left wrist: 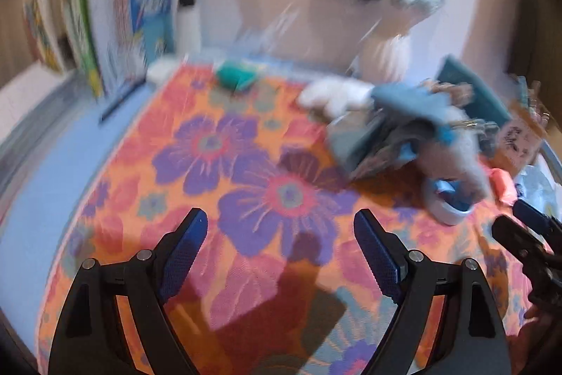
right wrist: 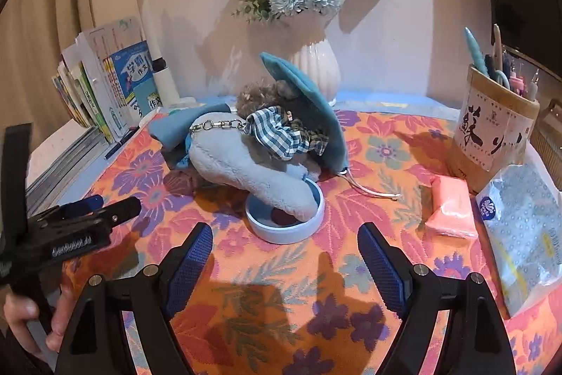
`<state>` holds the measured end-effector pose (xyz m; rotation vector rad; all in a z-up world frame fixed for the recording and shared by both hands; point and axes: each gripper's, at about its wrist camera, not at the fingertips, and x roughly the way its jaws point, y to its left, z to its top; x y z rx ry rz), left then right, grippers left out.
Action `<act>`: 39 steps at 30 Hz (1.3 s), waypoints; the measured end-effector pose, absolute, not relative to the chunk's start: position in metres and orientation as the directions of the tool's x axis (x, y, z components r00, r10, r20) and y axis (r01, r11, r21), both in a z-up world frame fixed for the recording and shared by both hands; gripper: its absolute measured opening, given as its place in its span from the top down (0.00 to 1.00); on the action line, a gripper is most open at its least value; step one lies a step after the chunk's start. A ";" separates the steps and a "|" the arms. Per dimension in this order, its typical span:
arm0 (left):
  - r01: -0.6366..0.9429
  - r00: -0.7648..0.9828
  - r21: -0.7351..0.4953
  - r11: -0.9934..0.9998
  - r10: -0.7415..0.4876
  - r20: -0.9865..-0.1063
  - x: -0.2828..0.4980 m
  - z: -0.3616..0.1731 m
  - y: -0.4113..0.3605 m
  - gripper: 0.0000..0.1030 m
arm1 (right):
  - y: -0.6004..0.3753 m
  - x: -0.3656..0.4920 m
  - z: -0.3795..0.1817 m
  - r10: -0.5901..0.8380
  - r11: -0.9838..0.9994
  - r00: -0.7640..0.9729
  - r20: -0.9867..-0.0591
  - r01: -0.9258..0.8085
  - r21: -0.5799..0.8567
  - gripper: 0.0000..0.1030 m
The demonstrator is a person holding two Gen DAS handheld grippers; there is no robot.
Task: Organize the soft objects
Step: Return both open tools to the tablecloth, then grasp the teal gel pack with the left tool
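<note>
Holding both tongs spread with nothing between them, I see my left gripper [right wrist: 102,209] at the left edge of the right-wrist frame, above the floral tablecloth [right wrist: 267,287]. Books [right wrist: 105,83] stand at upper left. At centre the soft pile lies: a grey plush toy [right wrist: 253,174] resting in a blue round lid [right wrist: 284,227], with a checked bow [right wrist: 277,132] and a teal pouch [right wrist: 305,101] leaning behind it. My right gripper [right wrist: 284,255] fills the lower centre; a pink packet [right wrist: 453,209] lies at right.

Home study desk, floral tablecloth [right wrist: 368,143], schoolbooks [right wrist: 116,86], desk lamp [right wrist: 140,6], flower vase [right wrist: 316,65], pen holder [right wrist: 491,122]
</note>
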<state>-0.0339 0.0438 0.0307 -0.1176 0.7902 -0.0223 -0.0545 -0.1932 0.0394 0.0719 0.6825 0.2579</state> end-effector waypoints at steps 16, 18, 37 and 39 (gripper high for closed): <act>0.024 0.719 0.068 0.997 0.030 -0.694 -0.036 0.027 0.008 0.16 | -0.170 -0.055 0.033 0.216 0.967 0.738 -0.639 -0.251 0.037 0.06; 0.029 0.723 0.070 0.997 0.027 -0.691 -0.037 0.028 0.007 0.16 | -0.170 -0.055 0.033 0.215 0.967 0.736 -0.642 -0.251 0.037 0.06; -0.023 0.720 -0.031 0.999 -0.005 -0.694 -0.002 0.120 0.049 0.16 | -0.231 -0.031 0.107 0.209 0.978 0.802 -0.559 -0.156 0.141 0.39; -0.022 0.728 -0.018 1.000 0.003 -0.686 0.014 0.128 0.051 0.16 | -0.234 -0.014 0.106 0.230 0.973 0.775 -0.589 -0.174 0.151 0.44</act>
